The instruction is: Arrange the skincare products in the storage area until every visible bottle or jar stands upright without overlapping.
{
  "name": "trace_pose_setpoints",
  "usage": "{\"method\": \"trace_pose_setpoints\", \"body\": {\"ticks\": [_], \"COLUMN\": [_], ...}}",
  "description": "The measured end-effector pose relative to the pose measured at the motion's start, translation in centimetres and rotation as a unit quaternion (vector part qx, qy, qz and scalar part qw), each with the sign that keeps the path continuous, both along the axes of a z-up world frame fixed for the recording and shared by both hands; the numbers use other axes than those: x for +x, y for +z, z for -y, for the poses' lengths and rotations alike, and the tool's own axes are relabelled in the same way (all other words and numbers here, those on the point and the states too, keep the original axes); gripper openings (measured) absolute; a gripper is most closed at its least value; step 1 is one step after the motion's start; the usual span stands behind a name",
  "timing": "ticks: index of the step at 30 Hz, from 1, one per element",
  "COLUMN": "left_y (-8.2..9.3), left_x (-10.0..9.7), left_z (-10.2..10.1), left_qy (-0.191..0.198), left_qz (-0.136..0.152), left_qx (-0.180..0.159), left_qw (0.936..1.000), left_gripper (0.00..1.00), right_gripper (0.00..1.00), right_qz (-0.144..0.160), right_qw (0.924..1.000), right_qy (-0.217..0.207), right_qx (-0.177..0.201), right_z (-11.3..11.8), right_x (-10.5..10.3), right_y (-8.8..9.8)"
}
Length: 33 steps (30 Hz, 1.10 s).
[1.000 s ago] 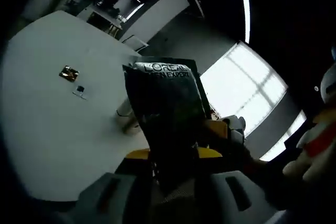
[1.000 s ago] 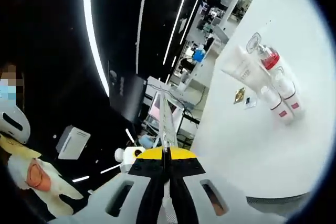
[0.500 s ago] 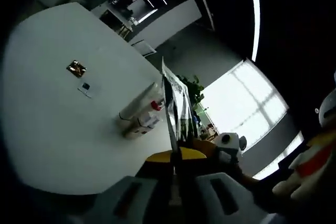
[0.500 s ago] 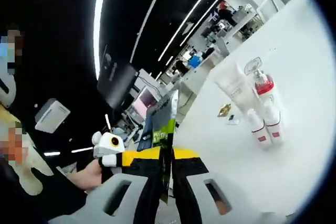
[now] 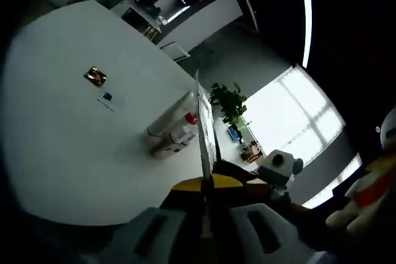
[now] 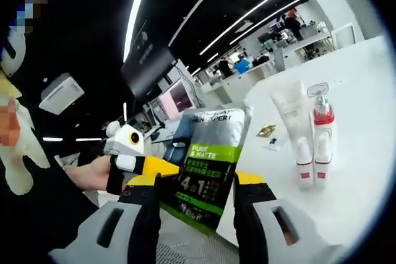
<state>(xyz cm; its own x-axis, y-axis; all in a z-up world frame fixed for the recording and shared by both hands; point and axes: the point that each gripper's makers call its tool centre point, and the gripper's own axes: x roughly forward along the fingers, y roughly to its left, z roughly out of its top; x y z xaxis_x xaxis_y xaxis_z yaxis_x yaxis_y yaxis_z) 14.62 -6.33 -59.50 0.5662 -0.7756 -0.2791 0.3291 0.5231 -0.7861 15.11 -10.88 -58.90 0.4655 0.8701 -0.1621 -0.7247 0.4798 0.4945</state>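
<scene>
A dark L'Oreal sachet point(image 6: 210, 159) with a green "Pure & Matte" label hangs in the air, off the table's edge. My left gripper point(image 5: 205, 185) is shut on it, and the sachet point(image 5: 204, 128) stands edge-on as a thin line in the left gripper view. In the right gripper view that left gripper point(image 6: 151, 166) reaches in from the left and pinches the sachet's side. My right gripper point(image 6: 197, 185) is open, its jaws wide apart on either side of the sachet. A white tube point(image 6: 289, 119) and a red-collared pump bottle point(image 6: 322, 129) stand upright on the white table point(image 6: 365, 171).
The upright bottles point(image 5: 174, 135) stand close together near the table's point(image 5: 62, 146) far side. A small gold packet point(image 5: 96, 76) and a small card point(image 5: 106, 98) lie flat beyond them. A person's hand point(image 6: 93, 174) holds the left gripper. Office desks and monitors fill the background.
My right gripper has opened and let go of the sachet, which has turned to face the right gripper view. The left gripper keeps its hold. Both views have shifted.
</scene>
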Motion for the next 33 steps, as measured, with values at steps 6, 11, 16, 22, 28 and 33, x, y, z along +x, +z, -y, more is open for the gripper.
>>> {"method": "trace_pose_setpoints", "body": {"ticks": [6, 11, 16, 22, 28, 33], "left_y": [-0.6, -1.0, -1.3, -1.7, -2.1, -2.7], "left_x": [-0.2, -0.3, -0.1, 0.2, 0.3, 0.6], "left_z": [-0.2, -0.4, -0.5, -0.5, -0.4, -0.6], "left_qy": [0.000, 0.003, 0.004, 0.004, 0.002, 0.003], "left_qz": [-0.006, -0.014, -0.021, -0.030, -0.036, -0.046], "left_qx": [0.009, 0.012, 0.018, 0.022, 0.026, 0.031], "left_qw": [0.9999, 0.9998, 0.9996, 0.9993, 0.9990, 0.9984], "left_gripper": [0.04, 0.04, 0.04, 0.04, 0.04, 0.04], "right_gripper": [0.69, 0.82, 0.93, 0.99, 1.00, 1.00], "right_qz": [0.003, 0.006, 0.004, -0.001, -0.006, -0.001], "right_qw": [0.9998, 0.9992, 0.9987, 0.9977, 0.9968, 0.9949], "right_qy": [0.003, -0.002, -0.014, -0.023, -0.029, -0.022], "right_qx": [-0.021, -0.040, -0.050, -0.064, -0.074, -0.099], "right_z": [-0.1, 0.2, 1.0, 1.9, 2.6, 3.0], "right_x": [-0.1, 0.1, 0.5, 0.7, 0.9, 1.0], "right_y": [-0.7, -1.3, -1.8, -2.6, -3.1, -3.8]}}
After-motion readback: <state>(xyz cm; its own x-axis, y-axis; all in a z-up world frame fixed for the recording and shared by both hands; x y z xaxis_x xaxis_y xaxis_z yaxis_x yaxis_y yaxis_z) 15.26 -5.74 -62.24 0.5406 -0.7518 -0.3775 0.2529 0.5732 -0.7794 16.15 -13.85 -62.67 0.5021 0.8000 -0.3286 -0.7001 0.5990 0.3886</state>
